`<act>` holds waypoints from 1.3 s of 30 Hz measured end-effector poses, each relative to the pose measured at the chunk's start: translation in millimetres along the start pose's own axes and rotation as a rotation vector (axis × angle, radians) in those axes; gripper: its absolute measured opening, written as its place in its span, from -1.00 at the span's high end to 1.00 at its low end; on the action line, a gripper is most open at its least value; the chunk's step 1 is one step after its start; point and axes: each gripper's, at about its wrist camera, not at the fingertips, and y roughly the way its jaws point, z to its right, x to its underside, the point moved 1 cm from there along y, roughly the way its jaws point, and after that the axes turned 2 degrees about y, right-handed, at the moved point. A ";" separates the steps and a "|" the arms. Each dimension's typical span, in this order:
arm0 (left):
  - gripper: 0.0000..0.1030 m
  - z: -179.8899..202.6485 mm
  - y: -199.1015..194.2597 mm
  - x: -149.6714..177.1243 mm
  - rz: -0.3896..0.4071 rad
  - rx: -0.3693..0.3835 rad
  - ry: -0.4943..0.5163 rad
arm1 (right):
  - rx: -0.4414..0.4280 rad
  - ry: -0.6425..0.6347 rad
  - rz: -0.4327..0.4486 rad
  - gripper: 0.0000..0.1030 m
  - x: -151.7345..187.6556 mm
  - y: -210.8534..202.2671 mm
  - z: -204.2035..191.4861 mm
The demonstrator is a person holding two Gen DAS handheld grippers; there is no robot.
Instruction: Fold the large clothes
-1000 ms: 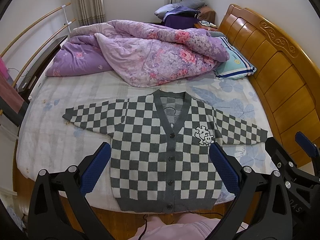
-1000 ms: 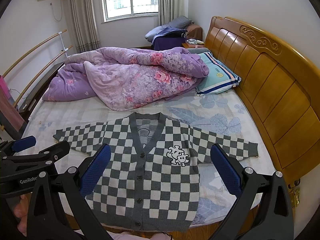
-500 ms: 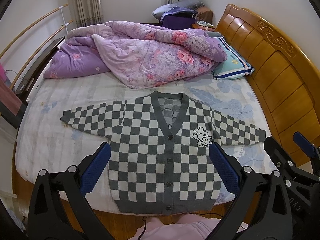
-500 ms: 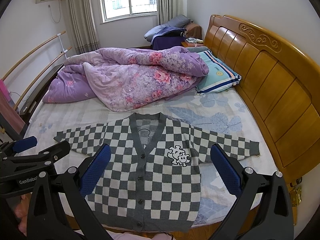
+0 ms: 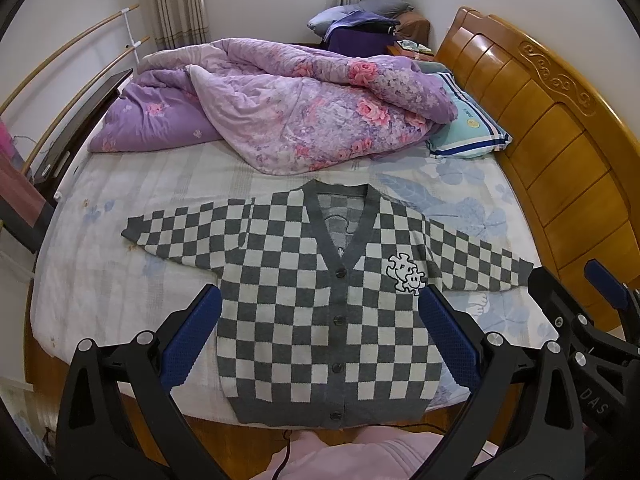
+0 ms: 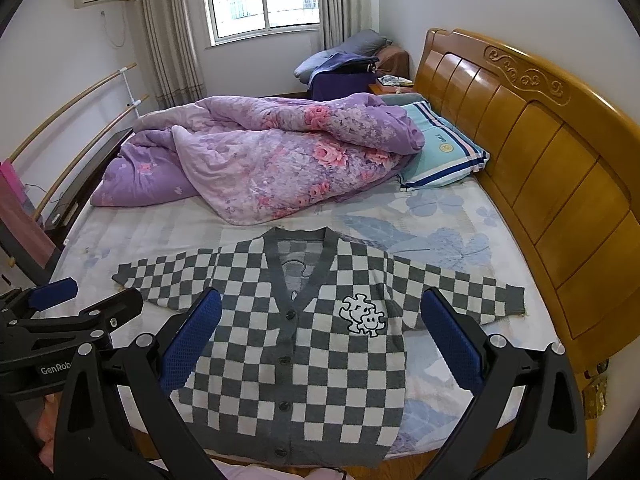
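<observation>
A grey-and-white checked cardigan (image 5: pixel 304 300) (image 6: pixel 296 344) lies flat and buttoned on the bed, both sleeves spread out sideways, hem at the near edge. A white puzzle-shaped patch (image 5: pixel 406 273) sits on its chest. My left gripper (image 5: pixel 320 336) hovers above the hem with its blue pads wide apart and nothing between them. My right gripper (image 6: pixel 320 340) is open too, held above the cardigan's body. Each gripper shows at the edge of the other's view: the right one (image 5: pixel 600 320), the left one (image 6: pixel 60 320).
A crumpled purple floral quilt (image 5: pixel 280 112) and a striped pillow (image 5: pixel 468 136) fill the far half of the bed. The wooden headboard (image 5: pixel 560 128) runs along the right. A rail (image 5: pixel 60 64) stands on the left. A pink garment (image 5: pixel 360 456) shows at the bottom edge.
Both views have drifted slightly upward and back, so the cardigan sits a little lower in the frames. The cardigan itself has not moved and both grippers stay open.
</observation>
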 end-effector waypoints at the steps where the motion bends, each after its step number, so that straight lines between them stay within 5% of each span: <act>1: -0.91 0.5 0.7 0.4 -0.001 -0.003 -0.004 | -0.009 -0.001 -0.003 -0.86 -0.1 1.2 0.2; 22: -0.91 -15.6 -14.4 18.6 -0.047 -0.136 -0.193 | -0.317 -0.114 -0.097 -0.86 -10.8 19.7 -2.1; 34: -0.91 -42.8 -27.4 55.6 -0.093 -0.292 -0.340 | -0.466 -0.251 -0.164 -0.86 5.2 42.1 -32.8; 39: -0.91 -62.8 -23.8 63.8 -0.132 -0.284 -0.388 | -0.510 -0.266 -0.192 -0.86 9.6 52.6 -53.1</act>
